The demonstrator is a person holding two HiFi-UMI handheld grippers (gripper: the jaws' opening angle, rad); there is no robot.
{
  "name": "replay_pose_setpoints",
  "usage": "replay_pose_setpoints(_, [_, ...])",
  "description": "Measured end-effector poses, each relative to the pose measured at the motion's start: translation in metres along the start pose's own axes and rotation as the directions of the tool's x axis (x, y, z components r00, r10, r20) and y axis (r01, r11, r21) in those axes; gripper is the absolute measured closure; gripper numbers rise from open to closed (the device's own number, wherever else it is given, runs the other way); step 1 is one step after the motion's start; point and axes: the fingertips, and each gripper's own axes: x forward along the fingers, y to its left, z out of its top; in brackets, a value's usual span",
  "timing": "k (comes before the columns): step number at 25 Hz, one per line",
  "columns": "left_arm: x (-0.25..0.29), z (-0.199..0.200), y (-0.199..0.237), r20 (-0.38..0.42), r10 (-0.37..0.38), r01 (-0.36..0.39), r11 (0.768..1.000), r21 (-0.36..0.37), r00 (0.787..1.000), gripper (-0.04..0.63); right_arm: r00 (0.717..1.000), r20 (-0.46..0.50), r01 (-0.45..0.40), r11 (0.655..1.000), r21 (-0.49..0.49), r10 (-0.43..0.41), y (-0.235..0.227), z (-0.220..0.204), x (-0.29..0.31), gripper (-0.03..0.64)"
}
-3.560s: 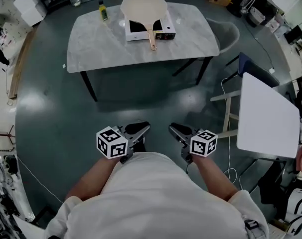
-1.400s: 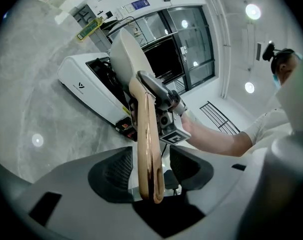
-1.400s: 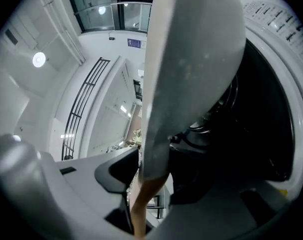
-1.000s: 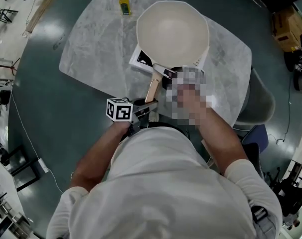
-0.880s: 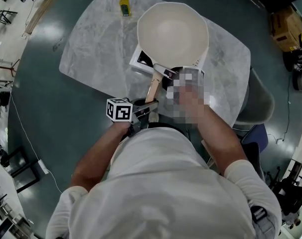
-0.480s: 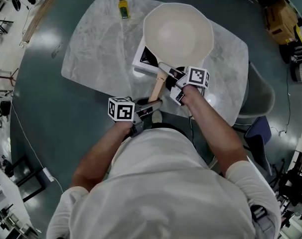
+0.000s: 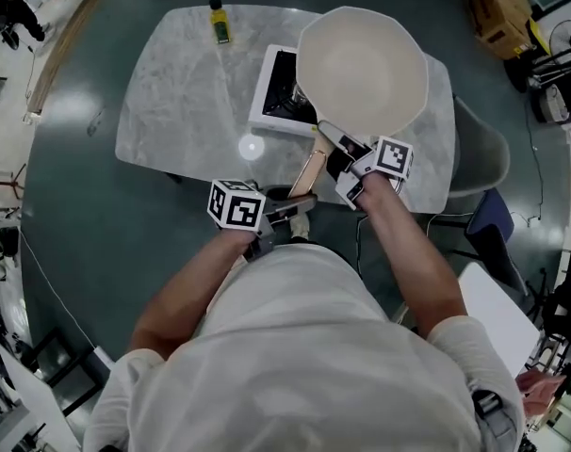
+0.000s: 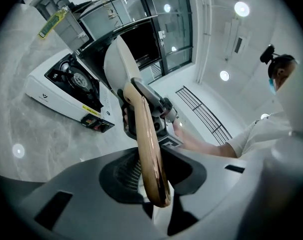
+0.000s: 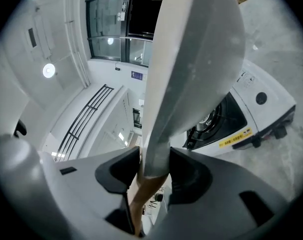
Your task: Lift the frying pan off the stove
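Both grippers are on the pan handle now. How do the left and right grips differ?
The left gripper clamps the wooden end of the handle, nearest the person. The right gripper clamps the grey metal neck beside the bowl of the frying pan. In the head view the left gripper reaches the handle from its left side and the right gripper from its right. Shared: both are shut on the same handle.

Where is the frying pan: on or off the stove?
Off: the frying pan is held up clear of the stove; the burner shows uncovered.
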Motion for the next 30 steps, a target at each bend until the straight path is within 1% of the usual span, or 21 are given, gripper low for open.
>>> replay_pose_setpoints(4, [-0.003,-0.014,-0.019,-0.070,-0.047,0.048,0.999,0.019,0.996,0.477,0.996,0.092,0.013,1.000,0.019,-0.015,0.010,-0.009,-0.029,0.437])
replay_pose_setpoints(8, [-0.005,-0.032,-0.038,-0.145,-0.094,0.099,0.995,0.033,0.985,0.476,0.984,0.173,0.033,0.999,0.031,-0.038,0.017,-0.022,-0.058,0.437])
replay_pose_setpoints(11, [-0.008,-0.047,-0.048,-0.201,-0.125,0.136,0.990,0.041,0.972,0.476,0.972,0.227,0.050,0.998,0.041,-0.058,0.020,-0.035,-0.079,0.436])
replay_pose_setpoints(16, [-0.011,-0.069,-0.068,-0.284,-0.180,0.205,0.977,0.061,0.942,0.475,0.942,0.323,0.075,0.996,0.050,-0.087,0.029,-0.053,-0.114,0.437])
replay_pose_setpoints(23, [-0.025,-0.100,-0.089,-0.363,-0.237,0.277,0.959,0.061,0.901,0.474,0.909,0.404,0.086,0.995,0.059,-0.103,0.040,-0.087,-0.146,0.437])
replay_pose_setpoints(30, [-0.041,-0.132,-0.103,-0.409,-0.259,0.303,0.952,0.047,0.875,0.472,0.891,0.437,0.096,0.992,0.083,-0.123,0.044,-0.125,-0.164,0.436])
